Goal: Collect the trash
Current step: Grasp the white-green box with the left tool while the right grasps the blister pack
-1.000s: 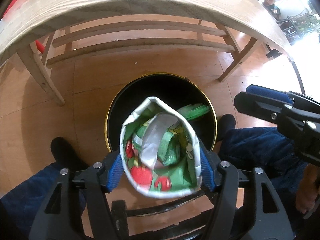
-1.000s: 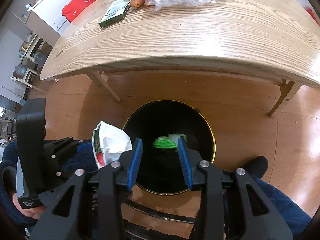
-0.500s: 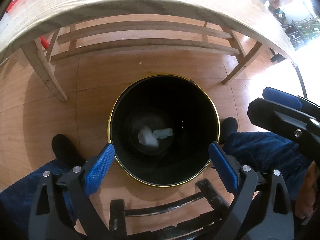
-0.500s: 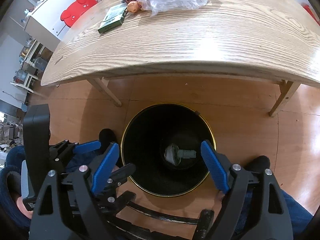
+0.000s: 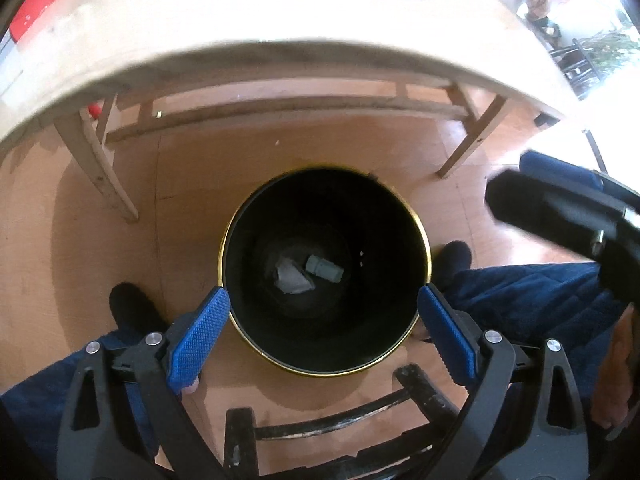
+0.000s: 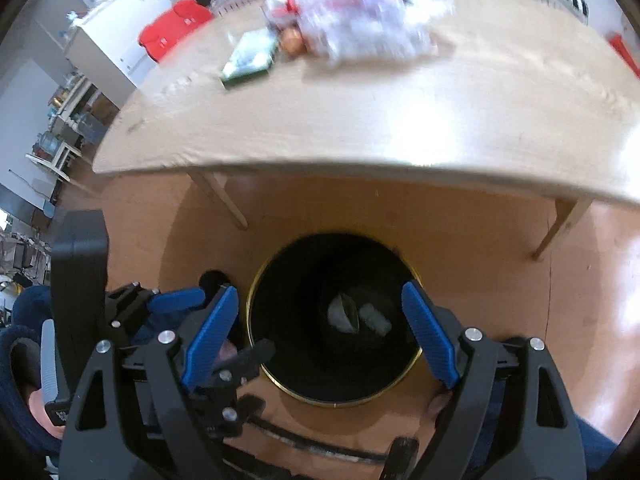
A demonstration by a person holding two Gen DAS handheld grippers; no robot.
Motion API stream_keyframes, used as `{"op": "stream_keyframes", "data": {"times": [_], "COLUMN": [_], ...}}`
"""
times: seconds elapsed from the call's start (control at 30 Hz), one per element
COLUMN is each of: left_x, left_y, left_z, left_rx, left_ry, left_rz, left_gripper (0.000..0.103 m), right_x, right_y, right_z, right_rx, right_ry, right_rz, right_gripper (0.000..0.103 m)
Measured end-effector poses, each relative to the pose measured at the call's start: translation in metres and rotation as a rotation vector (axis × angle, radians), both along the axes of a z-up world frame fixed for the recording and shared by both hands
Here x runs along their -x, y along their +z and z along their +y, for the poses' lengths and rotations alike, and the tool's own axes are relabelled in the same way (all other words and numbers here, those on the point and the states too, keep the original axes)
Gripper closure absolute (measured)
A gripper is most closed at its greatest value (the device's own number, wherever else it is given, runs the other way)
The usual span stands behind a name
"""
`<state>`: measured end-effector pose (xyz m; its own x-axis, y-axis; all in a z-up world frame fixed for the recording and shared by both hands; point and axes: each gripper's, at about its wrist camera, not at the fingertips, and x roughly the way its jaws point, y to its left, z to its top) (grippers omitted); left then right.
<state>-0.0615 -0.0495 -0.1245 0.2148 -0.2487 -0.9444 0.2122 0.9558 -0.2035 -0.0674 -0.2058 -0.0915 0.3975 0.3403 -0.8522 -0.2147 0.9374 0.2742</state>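
A black trash bin with a gold rim (image 5: 424, 232) stands on the floor below both grippers; it also shows in the right wrist view (image 6: 256, 300). At its bottom lie a crumpled wrapper (image 5: 291, 278) (image 6: 340, 314) and a small pale green piece (image 5: 325, 269) (image 6: 374, 318). My left gripper (image 5: 323, 330) is open and empty above the bin's near rim. My right gripper (image 6: 320, 330) is open and empty above the bin too. On the wooden table (image 6: 400, 112) lie a crumpled clear plastic bag (image 6: 360, 20), a green packet (image 6: 250, 58) and a small orange thing (image 6: 293, 40).
The table's legs (image 5: 96, 160) and rails stand beyond the bin. The person's dark shoes (image 5: 132, 306) and blue trousers flank the bin. A black chair frame (image 5: 320, 432) is below the grippers. A white cabinet (image 6: 112, 36) with a red item stands far left.
My left gripper opened and dropped the green and red wrapper into the bin; my right gripper opened and dropped its green piece. Both grippers then rose, so more of the tabletop shows.
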Motion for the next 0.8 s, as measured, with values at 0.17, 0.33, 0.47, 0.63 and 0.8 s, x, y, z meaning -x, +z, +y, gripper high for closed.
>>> {"op": "stream_keyframes", "data": {"times": [0.17, 0.33, 0.47, 0.63, 0.8], "left_x": [-0.006, -0.041, -0.085, -0.152, -0.191], "left_y": [0.035, 0.082, 0.104, 0.095, 0.073], "left_z": [0.012, 0.029, 0.031, 0.032, 0.030], "left_rx": [-0.017, -0.075, -0.140, -0.198, -0.226], "left_ry": [0.019, 0.085, 0.099, 0.119, 0.142], "left_rz": [-0.142, -0.313, -0.409, -0.416, -0.392], "left_gripper": [0.011, 0.011, 0.011, 0.011, 0.011], "right_x": [-0.011, -0.050, -0.099, -0.176, -0.230], "right_y": [0.042, 0.077, 0.091, 0.088, 0.063], "right_z": [-0.019, -0.032, -0.037, -0.041, -0.044], "right_rx": [-0.047, -0.027, -0.048, -0.049, -0.016], "right_ry": [-0.051, -0.083, -0.078, -0.056, -0.043], "right_rz": [-0.127, -0.210, -0.227, -0.220, -0.191], "right_gripper": [0.019, 0.017, 0.017, 0.017, 0.023]}}
